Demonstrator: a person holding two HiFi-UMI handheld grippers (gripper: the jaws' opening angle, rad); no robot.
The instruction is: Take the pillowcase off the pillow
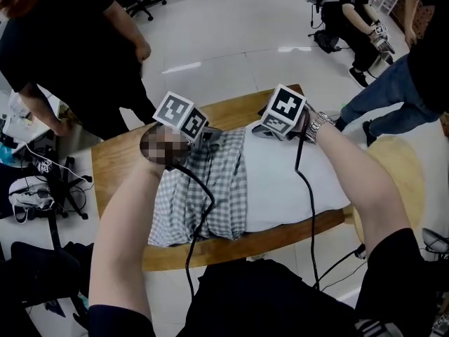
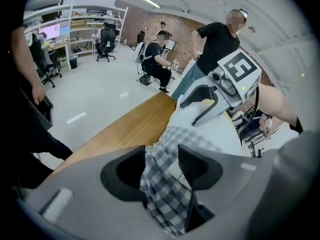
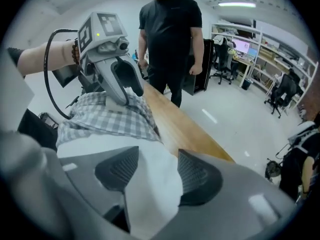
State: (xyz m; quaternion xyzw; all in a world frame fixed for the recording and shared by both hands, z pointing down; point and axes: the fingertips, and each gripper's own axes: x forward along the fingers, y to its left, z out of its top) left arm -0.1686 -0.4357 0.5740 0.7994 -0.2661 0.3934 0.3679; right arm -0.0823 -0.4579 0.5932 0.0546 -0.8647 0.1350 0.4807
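Risk: judging from here, the left gripper (image 2: 161, 156) may catch pillow together with pillowcase (image 1: 210, 188), so a pull would drag both; the right gripper (image 3: 150, 159) may slip off the soft pillow (image 1: 291, 181) if its bite is shallow
Left gripper: jaws parted; a checked fold stands between them, not yet pinched
Right gripper: jaws wide; bare white pillow bulges between them, unclamped
Pillowcase: covers the pillow's left half; its far edge lies at the left gripper
Pillow: lies across the wooden surface (image 1: 116, 163); right half bare, far edge at the right gripper
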